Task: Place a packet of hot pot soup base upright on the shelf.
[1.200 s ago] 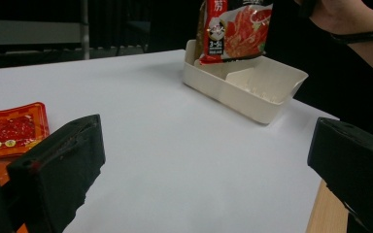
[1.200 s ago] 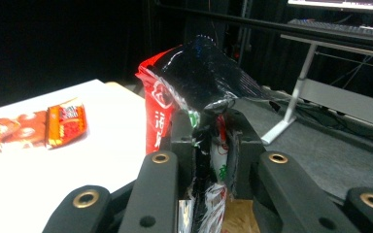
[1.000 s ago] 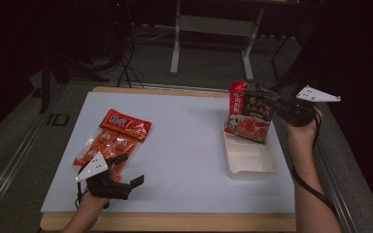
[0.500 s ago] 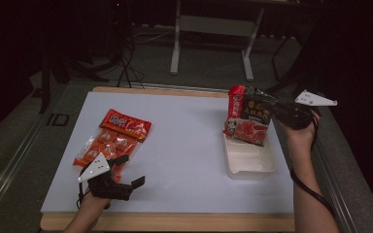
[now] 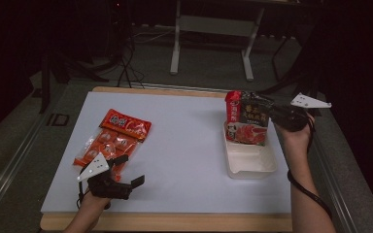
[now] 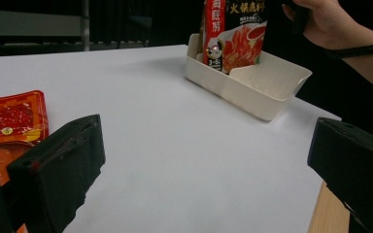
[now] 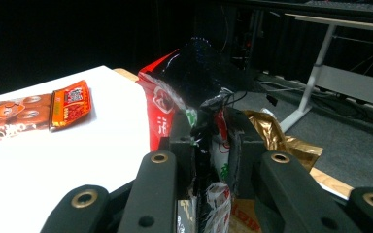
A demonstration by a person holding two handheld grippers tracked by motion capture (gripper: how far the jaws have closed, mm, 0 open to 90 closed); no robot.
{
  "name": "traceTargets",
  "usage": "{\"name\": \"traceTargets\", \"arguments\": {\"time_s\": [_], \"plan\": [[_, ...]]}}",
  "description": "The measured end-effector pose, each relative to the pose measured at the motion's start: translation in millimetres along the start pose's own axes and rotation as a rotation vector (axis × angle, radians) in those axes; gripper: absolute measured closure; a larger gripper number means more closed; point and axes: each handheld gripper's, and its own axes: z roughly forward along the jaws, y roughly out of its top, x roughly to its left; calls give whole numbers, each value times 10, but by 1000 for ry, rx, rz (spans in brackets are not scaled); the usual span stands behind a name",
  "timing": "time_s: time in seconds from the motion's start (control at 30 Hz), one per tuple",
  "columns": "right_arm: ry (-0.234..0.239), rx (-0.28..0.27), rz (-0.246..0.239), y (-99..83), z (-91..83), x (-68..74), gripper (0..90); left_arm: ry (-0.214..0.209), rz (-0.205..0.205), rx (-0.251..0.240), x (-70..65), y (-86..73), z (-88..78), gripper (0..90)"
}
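- The pouch [image 5: 246, 118] stands upright, its long axis vertical, with the bottom edge inside the far end of the tray [image 5: 252, 162] and the printed face turned to the person's side.
- The right gripper [image 5: 272, 114] pinches the pouch by its upper right edge; in the right gripper view the jaws are narrow and pressed on the crumpled foil [image 7: 209, 97].
- The left gripper [image 5: 135, 170] rests at the near left of the table [image 5: 184, 145], jaws wide, with nothing between them.
- Just beside it lie the red packets [image 5: 114, 138], flat, with their long axis running diagonally away from the person.
- In the left gripper view the top of the pouch [image 6: 234, 29] is cut off by the picture edge, and the tray's [image 6: 252, 87] wall hides its bottom.
- The small print on the pouch is too fine to read.
- The pouch is glossy foil, red and black, wrinkled at the grip; the tray is smooth cream plastic, rectangular with rounded corners; the table top is matte white with a wooden rim.
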Motion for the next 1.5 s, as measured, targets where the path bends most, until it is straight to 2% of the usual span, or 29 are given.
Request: {"name": "traceTargets", "arguments": {"time_s": [0.2, 0.33, 0.5, 0.63, 0.73, 0.83, 0.9, 0.97, 1.0, 1.1, 1.33, 1.5], "plan": [[13, -13, 40, -62, 21, 8, 752, 1, -2, 8, 6, -14, 13, 5], [22, 9, 53, -126, 64, 26, 746, -2, -4, 10, 9, -24, 16, 5], [34, 9, 103, -175, 17, -27, 739, -3, -5, 13, 15, -29, 28, 6], [-1, 37, 97, -151, -9, -7, 697, -6, -2, 16, 10, -29, 31, 6], [0, 51, 105, -131, -10, 8, 662, -5, -2, 13, 10, -29, 24, 5], [-42, 82, 118, -92, -39, 35, 603, -5, -3, 10, 14, -32, 17, 6], [-78, 99, 116, -59, -62, 68, 515, -5, 4, 11, 20, -37, 19, 6], [-55, 81, 129, -29, -88, 79, 482, -9, 2, 13, 21, -35, 27, 6], [-67, 73, 121, -5, -107, 88, 456, -11, 2, 16, 17, -34, 32, 6], [-62, 43, 117, 74, -161, 111, 441, -13, 10, 18, 4, -32, 33, 6], [-81, -3, 72, 277, -260, 210, 400, -14, 18, 25, 5, -34, 37, 6], [-64, -33, 44, 426, -320, 308, 397, -20, 28, 33, -2, -31, 44, 6]]}}
